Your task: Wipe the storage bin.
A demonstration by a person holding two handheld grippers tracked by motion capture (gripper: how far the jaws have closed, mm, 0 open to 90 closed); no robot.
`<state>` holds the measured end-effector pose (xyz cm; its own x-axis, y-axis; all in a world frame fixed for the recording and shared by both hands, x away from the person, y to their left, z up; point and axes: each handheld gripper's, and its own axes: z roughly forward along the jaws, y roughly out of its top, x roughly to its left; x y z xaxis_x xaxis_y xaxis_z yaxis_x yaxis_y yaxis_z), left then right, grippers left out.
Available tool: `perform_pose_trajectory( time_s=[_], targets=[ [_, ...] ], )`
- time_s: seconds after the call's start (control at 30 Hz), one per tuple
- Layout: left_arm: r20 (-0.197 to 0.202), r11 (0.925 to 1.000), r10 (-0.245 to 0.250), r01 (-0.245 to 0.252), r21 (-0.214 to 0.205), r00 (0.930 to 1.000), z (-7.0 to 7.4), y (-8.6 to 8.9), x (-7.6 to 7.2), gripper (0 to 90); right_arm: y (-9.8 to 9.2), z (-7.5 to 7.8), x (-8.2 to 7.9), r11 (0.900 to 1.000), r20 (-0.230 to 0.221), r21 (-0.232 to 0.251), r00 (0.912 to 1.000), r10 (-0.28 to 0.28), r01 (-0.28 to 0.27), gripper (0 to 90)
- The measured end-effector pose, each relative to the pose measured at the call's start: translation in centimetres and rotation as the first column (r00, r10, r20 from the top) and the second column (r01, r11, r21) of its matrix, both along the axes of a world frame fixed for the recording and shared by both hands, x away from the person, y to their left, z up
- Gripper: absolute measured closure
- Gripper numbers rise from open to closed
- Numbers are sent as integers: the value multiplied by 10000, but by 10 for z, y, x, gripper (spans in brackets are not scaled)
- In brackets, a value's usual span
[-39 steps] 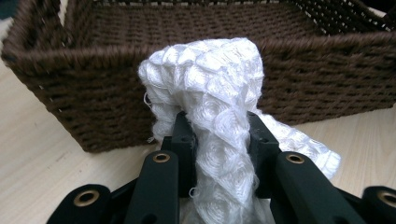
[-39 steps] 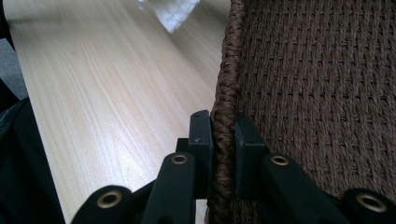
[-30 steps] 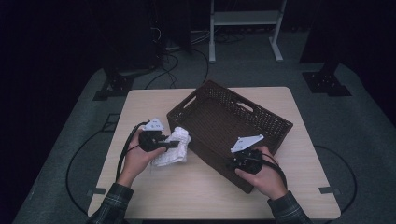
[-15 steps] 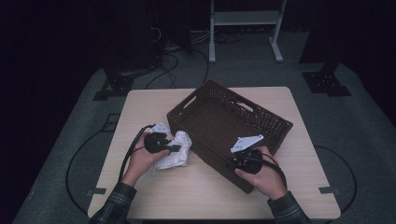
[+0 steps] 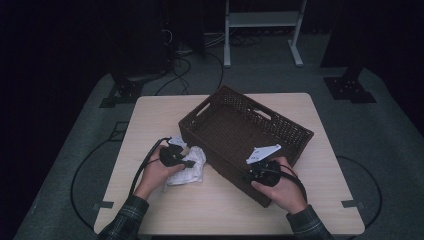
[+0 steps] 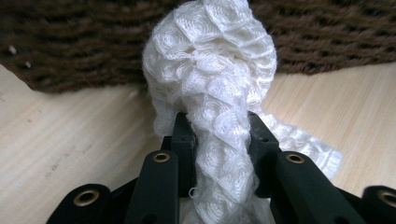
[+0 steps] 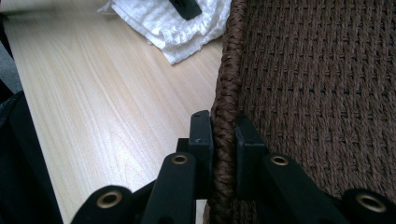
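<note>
White cloth [image 6: 210,93] pinched beside wicker basket [image 5: 280,125].

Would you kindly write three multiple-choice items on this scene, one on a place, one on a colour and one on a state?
1. Where does the white cloth lie?
A. inside the basket
B. on the table beside the basket
C. on the floor

2. What colour is the woven basket?
A. dark brown
B. red
C. white

3. What is the right gripper doing?
A. hanging open above the table
B. clamping the basket's rim
C. holding the cloth

Answers: 1 B, the high view shows it on the table against the basket's outer wall, pinched by the left gripper. 2 A, every view shows brown weave. 3 B, in the right gripper view its jaws press on the braided rim from both sides.
</note>
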<state>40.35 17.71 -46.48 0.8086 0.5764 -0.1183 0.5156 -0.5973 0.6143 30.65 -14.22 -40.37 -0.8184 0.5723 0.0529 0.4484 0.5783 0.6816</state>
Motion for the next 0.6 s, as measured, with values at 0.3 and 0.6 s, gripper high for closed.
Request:
perform_pose_trajectory(
  time_s=[0.3, 0.6],
  targets=[
    [78, 9996, -201, 202, -189, 9998, 5, -2, -4, 694, 0, 0, 0, 10000, -14, -18, 10000, 3, -3, 801],
    [653, 9947, -345, 406, -943, 9973, 25, 0, -13, 694, 0, 0, 0, 10000, 5, -33, 10000, 19, -19, 800]
  ],
)
